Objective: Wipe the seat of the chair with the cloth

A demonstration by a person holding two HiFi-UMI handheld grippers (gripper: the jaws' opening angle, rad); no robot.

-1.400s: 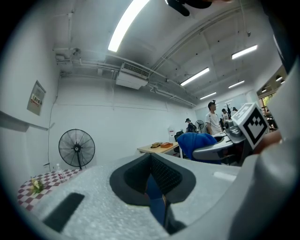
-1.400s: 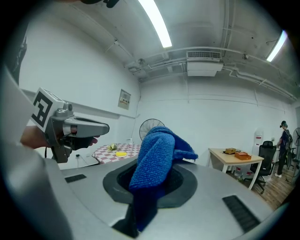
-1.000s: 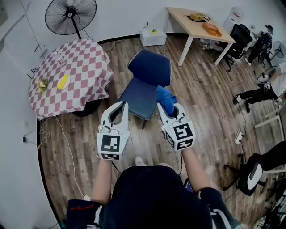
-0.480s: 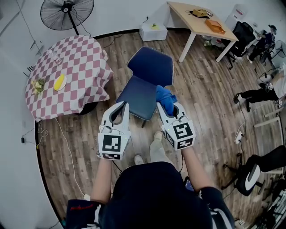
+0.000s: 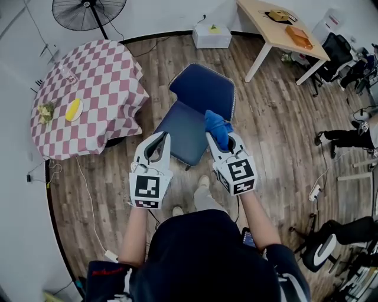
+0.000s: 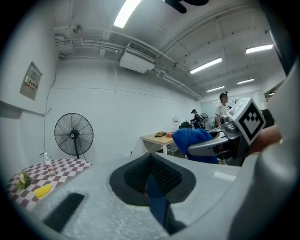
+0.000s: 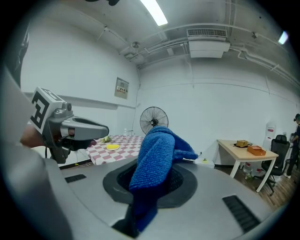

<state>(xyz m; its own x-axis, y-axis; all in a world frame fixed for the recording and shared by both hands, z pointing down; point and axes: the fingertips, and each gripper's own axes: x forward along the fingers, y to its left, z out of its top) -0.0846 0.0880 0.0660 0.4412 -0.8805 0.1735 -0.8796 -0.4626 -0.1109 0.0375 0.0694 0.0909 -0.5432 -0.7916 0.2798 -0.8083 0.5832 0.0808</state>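
A: Change since a second ago: the person has stepped closer. A trouser leg and shoe (image 5: 204, 191) now show on the floor between the two grippers, and the checked table (image 5: 88, 82) has slid toward the left of the head view. Both grippers sit where they did.

B: Noted. Left side first?

A: Fan (image 5: 88, 12) by the wall, top left. The checked table is below it. A yellow item (image 5: 73, 110) lies near the table's left edge, with something green (image 5: 45, 110) just beside it at that same edge.

B: Left gripper?

A: Left gripper (image 5: 158, 140): jaws together, nothing clamped. In the head view its tips lie over the front-left corner of the seat (image 5: 183, 133).

B: And the chair?

A: Blue chair (image 5: 204, 88), backrest toward the far wall, seat toward the person. A white box (image 5: 212, 36) stands on the floor by the wall behind it.

B: Cloth?

A: Blue cloth (image 5: 217, 125), clamped in the right gripper (image 5: 223, 143). Its bulk bunches up past the jaw tips and a tail hangs down between them. In the head view it lies over the seat's right edge, near the backrest; I cannot tell whether it touches the seat.

B: Far right?

A: Wooden desk (image 5: 277, 26), top right, with an orange item (image 5: 300, 36) near its right end.
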